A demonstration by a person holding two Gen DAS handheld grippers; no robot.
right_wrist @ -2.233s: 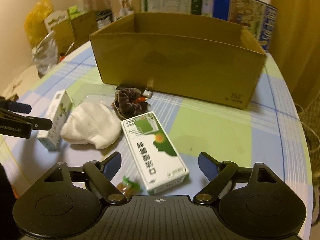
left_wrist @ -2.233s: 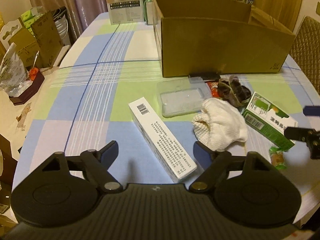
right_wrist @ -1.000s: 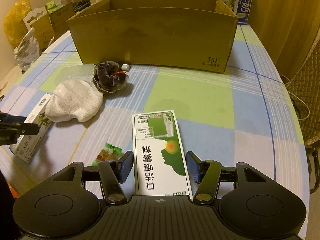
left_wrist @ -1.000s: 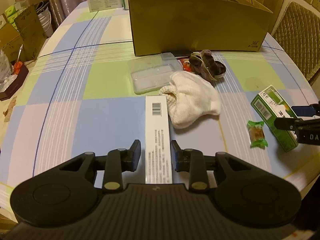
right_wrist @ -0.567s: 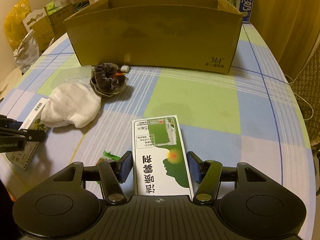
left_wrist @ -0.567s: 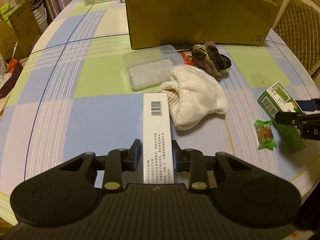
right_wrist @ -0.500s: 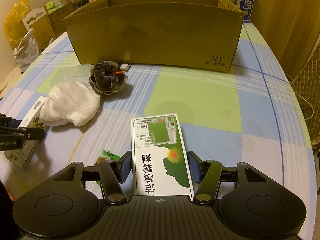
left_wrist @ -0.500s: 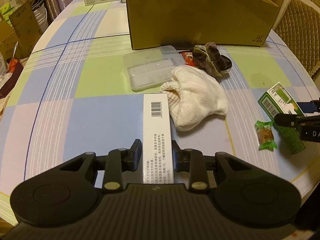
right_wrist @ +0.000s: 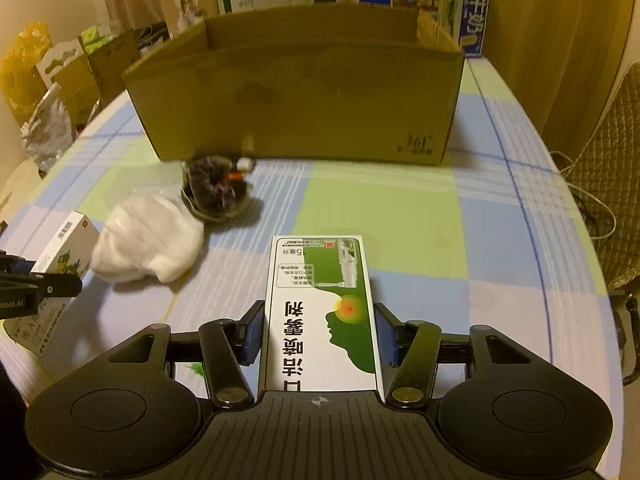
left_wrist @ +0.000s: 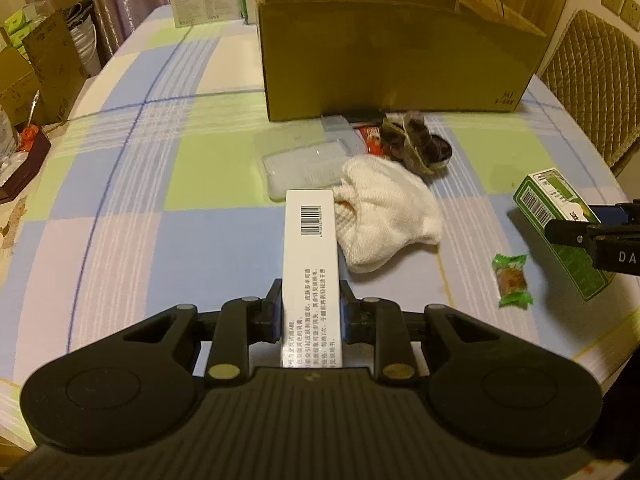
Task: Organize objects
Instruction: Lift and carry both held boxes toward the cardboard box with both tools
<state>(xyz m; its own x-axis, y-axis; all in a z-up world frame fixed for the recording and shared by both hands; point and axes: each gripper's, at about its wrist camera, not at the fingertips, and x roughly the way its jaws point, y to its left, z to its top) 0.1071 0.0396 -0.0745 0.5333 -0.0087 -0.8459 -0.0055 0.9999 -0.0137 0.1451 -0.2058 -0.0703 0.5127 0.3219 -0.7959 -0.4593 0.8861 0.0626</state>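
Left gripper [left_wrist: 310,312] clamps a long white barcoded box [left_wrist: 310,264], its far end beside a white knitted cloth [left_wrist: 384,216] on the checked tablecloth [left_wrist: 120,184]. Right gripper [right_wrist: 320,334] grips a green-and-white medicine box [right_wrist: 320,312] by its long sides. Beyond lie a green-wrapped candy [left_wrist: 512,280], a clear plastic tray [left_wrist: 308,164] and a dark scrunchie [right_wrist: 216,188], all before an open cardboard box [right_wrist: 304,100].

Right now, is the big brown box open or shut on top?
Open. The cardboard box has no lid or flaps across its top; its far inner wall shows above the near wall. What is inside cannot be seen.
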